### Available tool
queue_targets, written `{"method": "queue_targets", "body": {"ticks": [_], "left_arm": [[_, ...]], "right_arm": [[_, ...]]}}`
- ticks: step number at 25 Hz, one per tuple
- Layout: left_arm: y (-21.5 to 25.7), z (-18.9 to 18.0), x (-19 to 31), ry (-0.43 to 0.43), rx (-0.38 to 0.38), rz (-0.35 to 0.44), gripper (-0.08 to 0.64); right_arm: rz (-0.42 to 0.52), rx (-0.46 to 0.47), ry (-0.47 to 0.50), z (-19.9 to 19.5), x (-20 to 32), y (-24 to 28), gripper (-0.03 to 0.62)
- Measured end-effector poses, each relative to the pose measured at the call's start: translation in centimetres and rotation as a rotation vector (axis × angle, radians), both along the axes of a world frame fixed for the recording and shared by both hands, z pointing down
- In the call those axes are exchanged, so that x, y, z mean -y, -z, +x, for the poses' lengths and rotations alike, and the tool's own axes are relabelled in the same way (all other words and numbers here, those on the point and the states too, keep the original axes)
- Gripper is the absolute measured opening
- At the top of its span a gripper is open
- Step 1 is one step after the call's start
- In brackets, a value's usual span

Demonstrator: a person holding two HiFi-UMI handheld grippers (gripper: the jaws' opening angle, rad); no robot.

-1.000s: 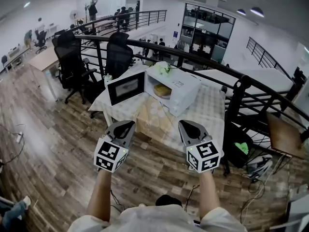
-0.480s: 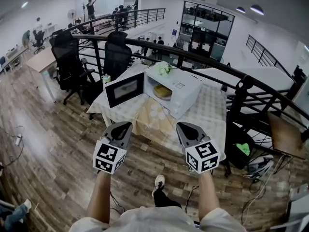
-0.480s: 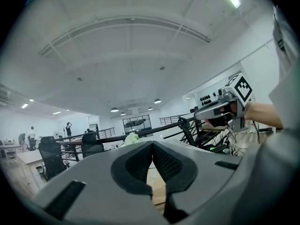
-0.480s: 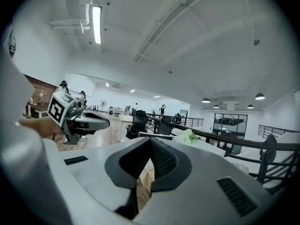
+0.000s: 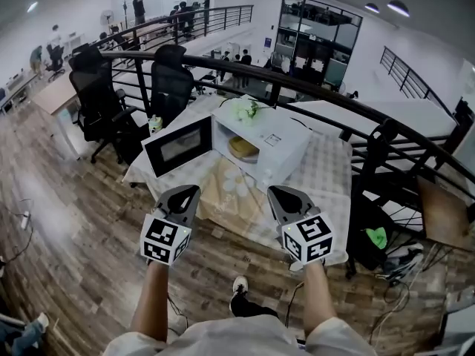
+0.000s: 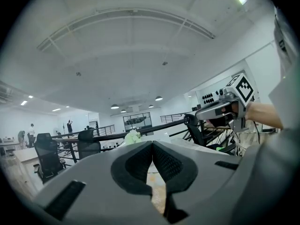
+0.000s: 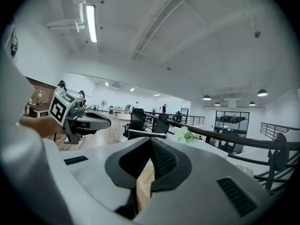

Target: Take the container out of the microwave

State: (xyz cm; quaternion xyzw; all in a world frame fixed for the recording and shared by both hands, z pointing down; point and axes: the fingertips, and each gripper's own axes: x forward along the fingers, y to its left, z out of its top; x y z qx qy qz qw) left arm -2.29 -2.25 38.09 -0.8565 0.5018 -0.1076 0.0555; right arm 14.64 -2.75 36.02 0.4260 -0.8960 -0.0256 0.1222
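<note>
Closed in on microwave; approach step, container inside, still far. Left gripper and right gripper shut, empty; next: open, reach in

left gripper: jaws together, empty | right gripper: upper right

Cloth-covered table bears open microwave; possibly bottle at corner.

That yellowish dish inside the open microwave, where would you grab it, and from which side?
Probably its near rim, the edge of the container facing the opening. Come straight in through the open front of the microwave: walls and roof close every other side, and the door is swung clear to the left.
</note>
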Motion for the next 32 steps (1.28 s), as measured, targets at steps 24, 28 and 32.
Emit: {"method": "queue_targets", "body": {"ticks": [24,28,32], "left_arm": [[-1.2,4.3,17.4,0.046,0.018,-0.063,0.018],[-1.9,3.8,18.9,0.024,0.017,-0.072,0.018],[-2.8,2.7,20.7,-0.002,-0.001,-0.08,0.018]], "right_arm": [[-0.038,0.036,0.106,3.0,18.3,-0.6,0.013],[-0.051,-0.004,0.082,2.3,19.6,-1.5,0.012],[-0.044,-0.02,0.053,1.0,20.9,-2.4,0.014]]}}
